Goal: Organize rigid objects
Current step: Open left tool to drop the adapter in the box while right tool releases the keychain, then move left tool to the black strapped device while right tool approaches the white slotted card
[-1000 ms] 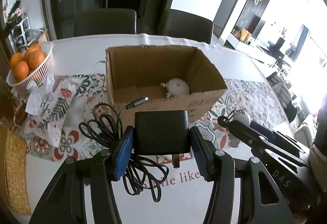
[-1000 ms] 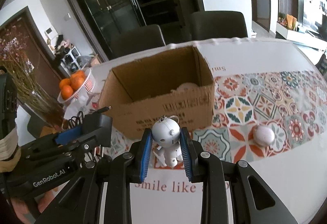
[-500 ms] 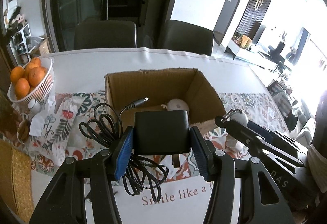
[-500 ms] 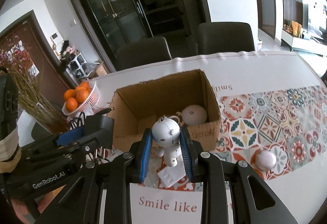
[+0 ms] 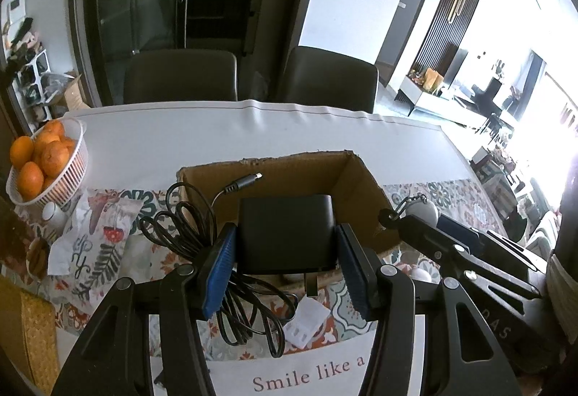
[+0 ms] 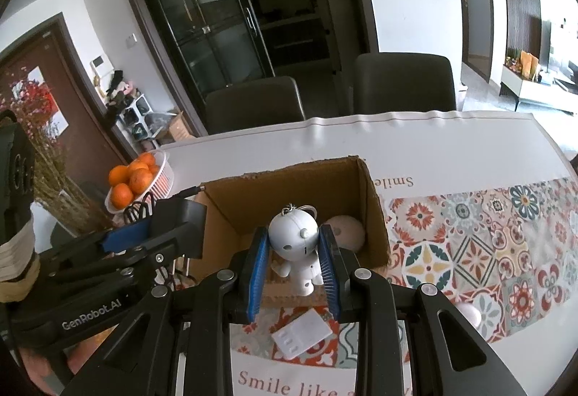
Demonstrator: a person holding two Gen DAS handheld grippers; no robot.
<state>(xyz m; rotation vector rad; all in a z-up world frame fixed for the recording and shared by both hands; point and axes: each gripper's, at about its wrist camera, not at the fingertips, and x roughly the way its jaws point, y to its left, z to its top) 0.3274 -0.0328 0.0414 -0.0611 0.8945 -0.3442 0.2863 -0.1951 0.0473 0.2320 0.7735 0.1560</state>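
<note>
My left gripper [image 5: 285,251] is shut on a black power adapter [image 5: 285,231]; its coiled black cable [image 5: 188,229] hangs off to the left. The adapter is held above the near wall of an open cardboard box [image 5: 361,193]. In the right wrist view my right gripper [image 6: 292,262] is shut on a small white robot figure [image 6: 294,240] with a keyring, also over the near edge of the box [image 6: 285,186]. A pale round object [image 6: 345,229] lies inside the box. The right gripper [image 5: 419,219] shows at the right of the left wrist view.
A white basket of oranges [image 5: 39,157] stands at the left on the patterned tablecloth. A small white blister pack [image 6: 301,332] lies in front of the box, and a pale round object [image 6: 467,314] sits at the right. Two dark chairs [image 6: 402,81] stand behind the table.
Both grippers have risen and moved forward with their loads, so the box now sits lower and closer under them. The blister pack on the cloth has come into view.
</note>
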